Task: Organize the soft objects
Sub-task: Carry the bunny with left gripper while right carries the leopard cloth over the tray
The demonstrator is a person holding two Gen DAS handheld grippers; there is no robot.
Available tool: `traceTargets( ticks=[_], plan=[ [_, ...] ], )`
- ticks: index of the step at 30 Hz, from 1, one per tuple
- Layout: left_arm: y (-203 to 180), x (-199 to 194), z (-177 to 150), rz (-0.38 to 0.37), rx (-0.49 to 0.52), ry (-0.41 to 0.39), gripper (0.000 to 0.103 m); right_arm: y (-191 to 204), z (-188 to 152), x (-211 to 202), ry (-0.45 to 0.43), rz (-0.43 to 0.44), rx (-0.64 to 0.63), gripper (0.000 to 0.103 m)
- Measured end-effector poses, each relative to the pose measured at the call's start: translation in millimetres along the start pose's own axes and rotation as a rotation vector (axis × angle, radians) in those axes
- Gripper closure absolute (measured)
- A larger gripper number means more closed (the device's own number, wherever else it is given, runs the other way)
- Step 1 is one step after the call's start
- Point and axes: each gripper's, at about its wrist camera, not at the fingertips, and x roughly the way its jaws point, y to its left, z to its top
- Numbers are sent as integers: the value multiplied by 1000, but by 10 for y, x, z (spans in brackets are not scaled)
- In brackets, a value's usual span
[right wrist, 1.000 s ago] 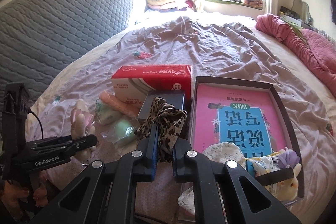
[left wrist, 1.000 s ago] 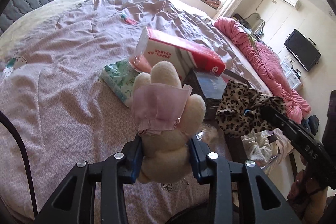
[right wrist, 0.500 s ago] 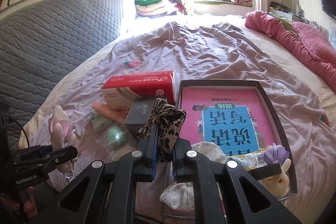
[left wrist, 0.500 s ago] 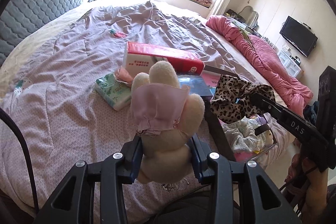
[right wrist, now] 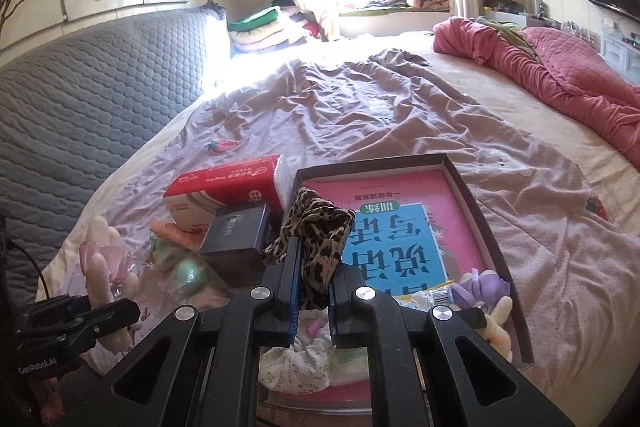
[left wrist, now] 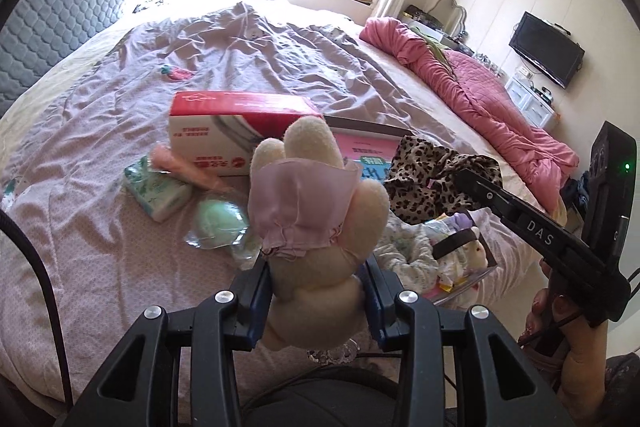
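Left hand-held gripper (left wrist: 316, 291) pinches a cream plush bunny in pink cloth (left wrist: 316, 211); right hand-held gripper (right wrist: 312, 291) clamps a leopard-print fabric scrunchie (right wrist: 316, 227), both above the bed's near edge. Step: carrying. Next, probably lower each into the dark shallow box (right wrist: 476, 203).

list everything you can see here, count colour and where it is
plush toy: 1, cream with pink cloth, held in left tool
leopard cloth: 1, brown-black, held in right tool
tissue box: 1, red-white, on bed left of tray
dark box: 1, grey, in front of tissue box
tissue pack: 1, green-white, on bed
green ball in wrap: 1, beside pack
tray: 1, dark rim, pink-blue book inside, small soft things at near end
quilt: 1, pink, far right of bed
left tool: 1, black, shut on toy
right tool: 1, black, shut on cloth
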Motion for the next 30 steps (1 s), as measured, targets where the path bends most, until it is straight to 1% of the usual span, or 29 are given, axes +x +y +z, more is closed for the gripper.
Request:
traceTargets(
  ticks=[7, 14, 21, 30],
  plan=[
    [-303, 107, 10, -23, 54, 21, 63, -219, 20, -131, -38, -41, 39, 92],
    [-550, 275, 19, -33, 101, 60, 63, -432, 1, -194, -59, -54, 88, 92],
    [-748, 517, 52, -29, 132, 108, 63, -616, -42, -245, -77, -52, 138, 92],
    [-968, 923, 60, -27, 157, 201, 63, -903, -108, -345, -108, -65, 212, 92]
  ],
)
